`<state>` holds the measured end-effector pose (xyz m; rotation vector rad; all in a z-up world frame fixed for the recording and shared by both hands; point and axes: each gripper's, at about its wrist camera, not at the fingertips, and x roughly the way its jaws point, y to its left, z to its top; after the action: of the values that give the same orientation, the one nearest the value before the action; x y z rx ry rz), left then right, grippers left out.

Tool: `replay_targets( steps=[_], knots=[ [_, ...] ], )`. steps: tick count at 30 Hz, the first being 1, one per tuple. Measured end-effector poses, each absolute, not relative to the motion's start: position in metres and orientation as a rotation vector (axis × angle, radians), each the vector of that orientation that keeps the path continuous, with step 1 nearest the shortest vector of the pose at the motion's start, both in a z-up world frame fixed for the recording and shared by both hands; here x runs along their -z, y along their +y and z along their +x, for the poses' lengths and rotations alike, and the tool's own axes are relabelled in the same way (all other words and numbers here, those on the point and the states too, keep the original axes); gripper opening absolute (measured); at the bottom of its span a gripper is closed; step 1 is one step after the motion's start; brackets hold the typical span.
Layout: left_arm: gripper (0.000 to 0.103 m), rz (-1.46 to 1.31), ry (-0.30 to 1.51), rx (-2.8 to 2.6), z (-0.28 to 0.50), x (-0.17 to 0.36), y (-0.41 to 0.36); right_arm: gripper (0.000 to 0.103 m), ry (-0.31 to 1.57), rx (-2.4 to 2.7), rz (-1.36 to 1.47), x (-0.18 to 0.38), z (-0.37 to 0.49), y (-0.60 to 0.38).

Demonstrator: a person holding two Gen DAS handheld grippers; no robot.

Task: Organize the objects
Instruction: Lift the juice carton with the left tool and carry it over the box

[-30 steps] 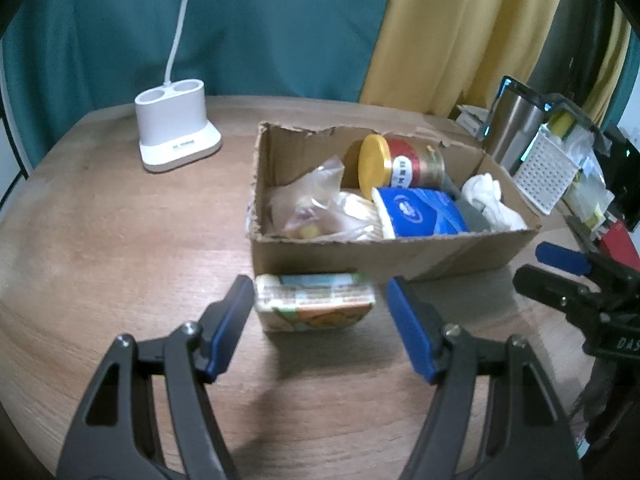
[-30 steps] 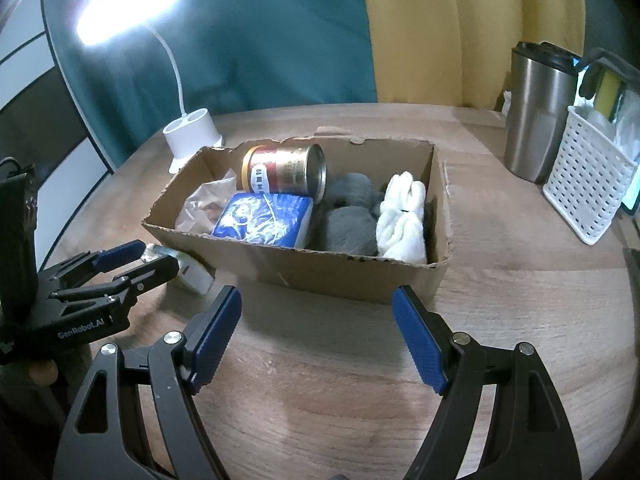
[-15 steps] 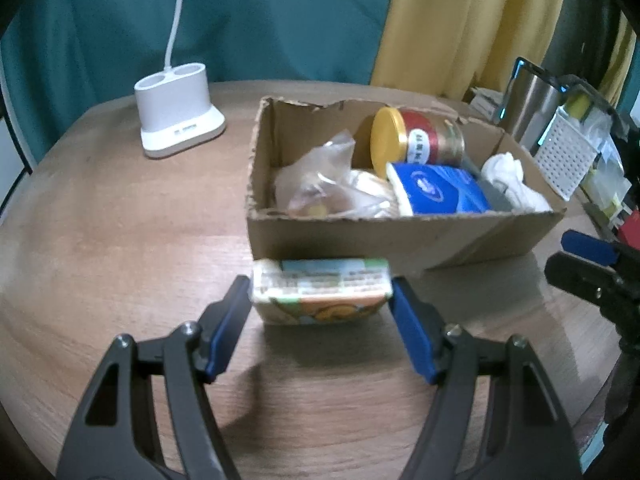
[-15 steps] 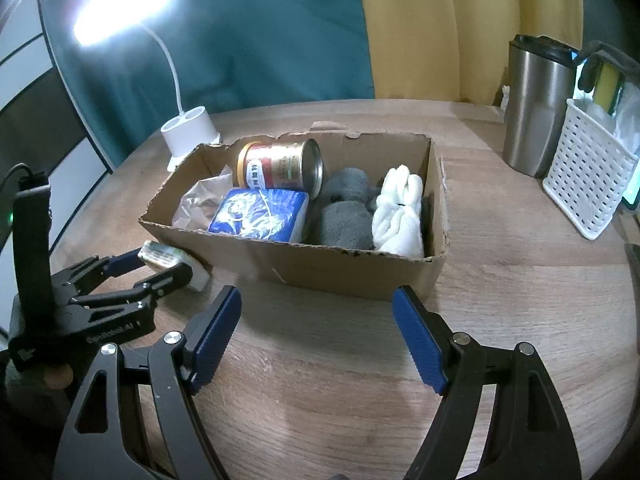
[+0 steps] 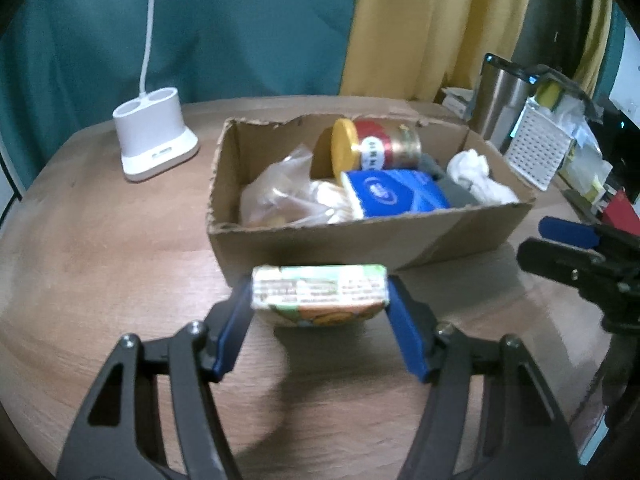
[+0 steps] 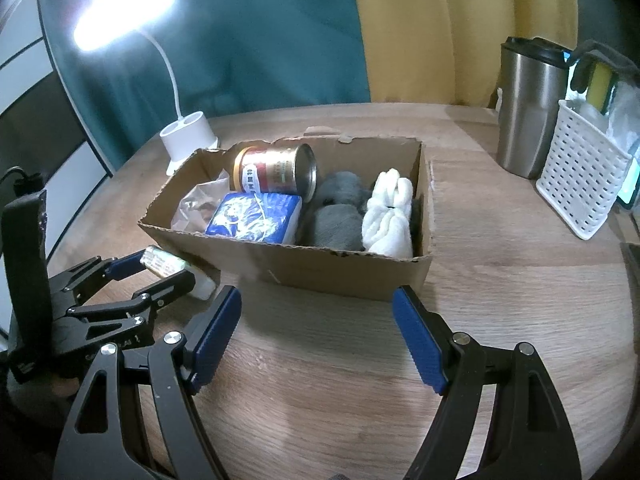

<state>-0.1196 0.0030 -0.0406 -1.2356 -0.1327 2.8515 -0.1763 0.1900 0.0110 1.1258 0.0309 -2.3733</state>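
I see a small flat carton [image 5: 320, 294] with a pale green top, a printed label on its near face and orange artwork below, lying on its side against the near wall of the cardboard box [image 5: 360, 240], which sits mid-table toward the far edge. The open, ragged-rimmed box holds a red-and-gold tin [image 5: 372, 148] on its side with a yellow lid, a blue packet [image 5: 396, 198], a clear plastic bag [image 5: 280, 196], grey rolls [image 6: 340, 216] and a white cloth bundle [image 6: 390, 214]. I cannot tell whether the carton rests on the table or hangs just above it.
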Motion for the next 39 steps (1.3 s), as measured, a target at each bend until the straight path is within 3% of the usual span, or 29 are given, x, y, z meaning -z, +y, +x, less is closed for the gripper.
replay_targets(
  steps=[39],
  knots=[
    [0.065, -1.033, -0.067, -2.850, -0.107, -0.023, 0.070, 0.081, -0.048, 2.449, 1.016, -0.036, -0.167, 0.259]
  ],
)
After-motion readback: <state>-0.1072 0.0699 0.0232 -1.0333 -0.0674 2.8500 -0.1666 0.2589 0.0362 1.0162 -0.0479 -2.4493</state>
